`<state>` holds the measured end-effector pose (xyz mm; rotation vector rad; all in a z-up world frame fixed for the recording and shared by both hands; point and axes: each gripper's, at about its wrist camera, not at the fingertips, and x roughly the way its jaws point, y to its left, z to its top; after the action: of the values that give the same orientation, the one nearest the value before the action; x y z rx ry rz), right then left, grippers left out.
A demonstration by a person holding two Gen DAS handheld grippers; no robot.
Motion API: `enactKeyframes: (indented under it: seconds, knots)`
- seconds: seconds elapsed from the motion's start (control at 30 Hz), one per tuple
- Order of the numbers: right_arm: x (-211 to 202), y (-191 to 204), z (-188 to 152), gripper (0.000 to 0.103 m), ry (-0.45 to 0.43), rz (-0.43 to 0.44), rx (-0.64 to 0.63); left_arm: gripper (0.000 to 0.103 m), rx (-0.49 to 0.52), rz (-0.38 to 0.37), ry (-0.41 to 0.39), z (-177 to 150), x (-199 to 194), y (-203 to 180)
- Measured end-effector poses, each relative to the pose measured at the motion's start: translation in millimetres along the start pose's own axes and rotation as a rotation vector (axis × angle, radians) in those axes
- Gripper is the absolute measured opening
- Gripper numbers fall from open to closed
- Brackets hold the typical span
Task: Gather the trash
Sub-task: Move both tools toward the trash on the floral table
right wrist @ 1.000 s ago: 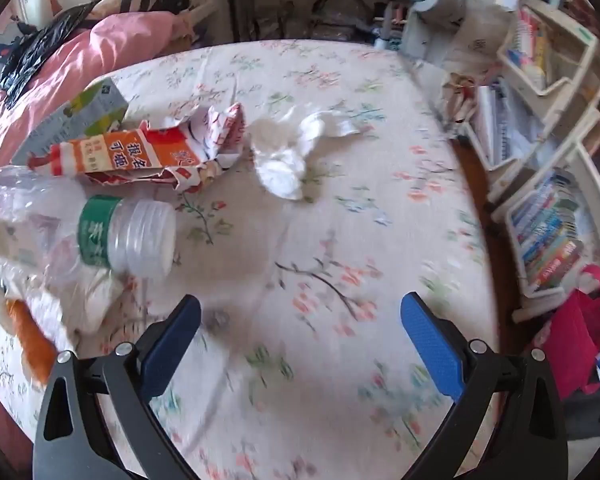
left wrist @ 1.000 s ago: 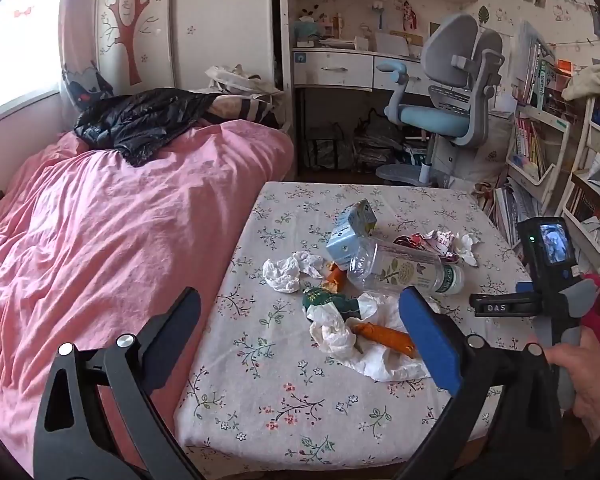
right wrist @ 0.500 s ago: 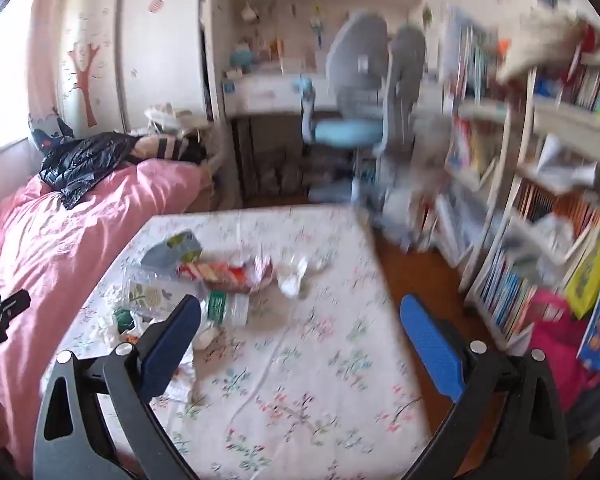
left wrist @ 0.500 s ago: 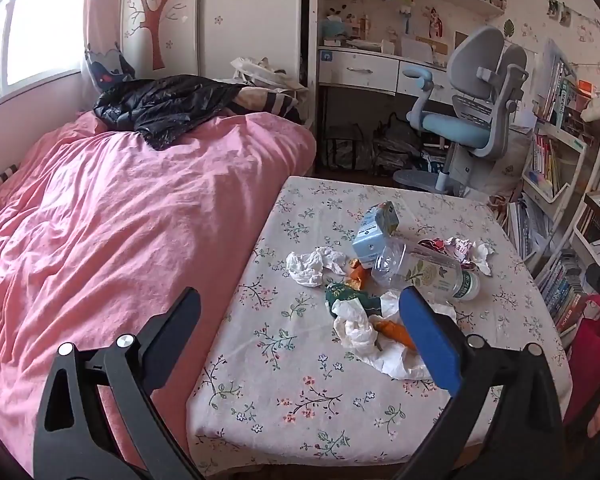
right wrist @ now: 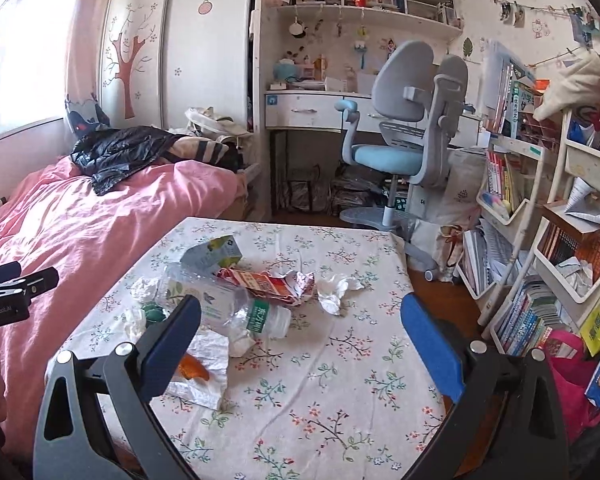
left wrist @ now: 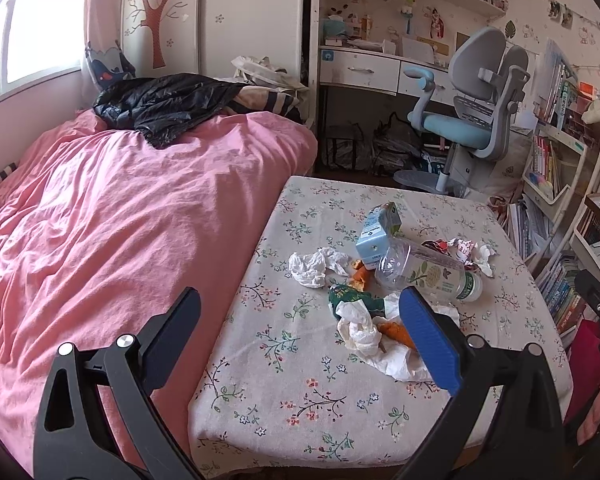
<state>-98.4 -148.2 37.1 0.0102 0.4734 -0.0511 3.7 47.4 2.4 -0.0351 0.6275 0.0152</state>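
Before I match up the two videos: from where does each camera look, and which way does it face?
Left wrist: above the table's near-left corner, facing the bed and trash pile; its own open left gripper shows, the other gripper at the right edge.
Right wrist: further right, facing across the table to the desk chair; the open right gripper shows, the left one at the left edge.
Shared: plastic bottle, carton, bed, chair.

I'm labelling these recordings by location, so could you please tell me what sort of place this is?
Most likely a child's bedroom: a bed with a pink duvet, a study desk with a grey-and-blue chair, and bookshelves beside the floral-cloth table holding the trash.
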Motion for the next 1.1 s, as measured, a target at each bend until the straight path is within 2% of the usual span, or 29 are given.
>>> enactKeyframes:
  seconds: [0.33,0.6,1.1]
  knots:
    - [7.6,27.6,1.2,0.096,0.048,0.038,-0.056,0.096,0.003,0.004,0.006,-1.2,2.2,1.7]
    - [11.2,17.6,1.7,0.096,0.063,0.017,-0.036,0.096,0.004,0.006,0.008,-3.0,3.6,3.7]
    - [12.0,15.7,2.9,0.096,0.063,0.038,-0.050,0.096,0.006,0.006,0.027,-5.2,10.4,6.3]
